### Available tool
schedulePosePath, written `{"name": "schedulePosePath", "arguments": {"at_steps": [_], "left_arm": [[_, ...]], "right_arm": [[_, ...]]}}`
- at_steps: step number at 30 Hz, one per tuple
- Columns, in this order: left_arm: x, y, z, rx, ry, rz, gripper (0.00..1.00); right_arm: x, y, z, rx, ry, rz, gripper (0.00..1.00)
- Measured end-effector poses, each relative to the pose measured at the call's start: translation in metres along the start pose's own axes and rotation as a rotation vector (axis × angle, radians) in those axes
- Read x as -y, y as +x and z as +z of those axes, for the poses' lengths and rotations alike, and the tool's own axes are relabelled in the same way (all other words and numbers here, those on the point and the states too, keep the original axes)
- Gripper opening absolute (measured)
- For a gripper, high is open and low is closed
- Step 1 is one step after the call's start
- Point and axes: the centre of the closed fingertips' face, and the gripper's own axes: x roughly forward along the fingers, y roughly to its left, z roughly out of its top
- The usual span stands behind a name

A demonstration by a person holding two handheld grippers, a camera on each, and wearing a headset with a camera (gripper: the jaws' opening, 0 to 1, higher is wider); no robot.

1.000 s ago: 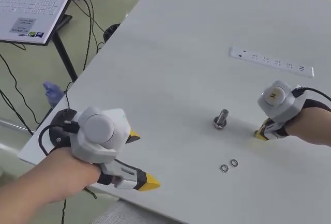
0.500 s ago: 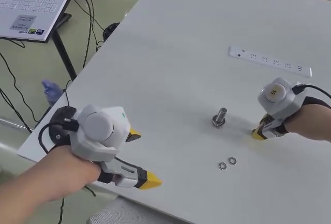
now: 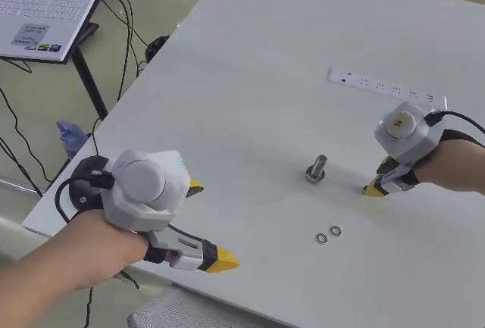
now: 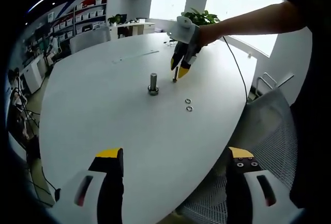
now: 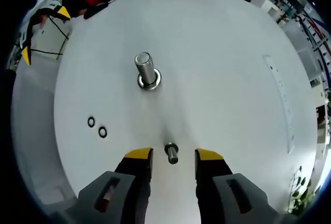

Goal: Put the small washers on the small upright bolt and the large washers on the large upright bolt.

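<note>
**Surface and contents: right claw at the small bolt, no washer lifted**

1. Surface [image 3: 250,78]: white, broad, mostly bare. All task items sit toward its near right.
2. Laptop [image 3: 38,2]: open, on a separate stand off the far left edge. Not in use.
3. Power strip [image 3: 386,88]: white, lying flat at the far right, well apart from the bolts.
4. Left claw [image 4: 175,154]: near left edge, jaws spread wide, holding nothing and well apart from every part.
5. Right claw [image 5: 174,154]: low at the surface on the right. Its jaws straddle the small bolt, fairly narrow, with a gap on both sides and no grip.
6. Large bolt [image 3: 316,169]: upright, mid-surface, left of the right claw. It has a broad collar at its foot; bolt head or washer, cannot tell.
7. Small bolt [image 5: 171,152]: upright between the right claw's jaws.
8. Two washers [image 3: 322,238]: flat, just beside each other, near side of the large bolt.

Change over the last second: slight. The head view has slid, but that is camera movement. Both bolts and both washers keep their places, and the right claw has stayed at the small bolt.

Assessment: the washers are untouched, so threading is not begun. The likely next step is to free the right claw and fetch a washer.
</note>
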Motion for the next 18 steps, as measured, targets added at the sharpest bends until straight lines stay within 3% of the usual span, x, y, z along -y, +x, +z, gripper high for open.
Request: {"name": "schedulePosePath", "arguments": {"at_steps": [7, 13, 18], "left_arm": [[0.003, -0.002, 0.0, 0.0, -0.012, -0.003, 0.85], [0.004, -0.001, 0.009, 0.036, 0.0, 0.007, 0.9], [0.004, 0.0, 0.009, 0.032, 0.014, -0.002, 0.92]], "right_arm": [[-0.008, -0.01, 0.0, 0.008, -0.016, 0.005, 0.34], [-0.013, -0.02, 0.006, 0.028, -0.011, -0.001, 0.34], [-0.02, -0.024, 0.009, 0.031, -0.02, -0.013, 0.33]]}}
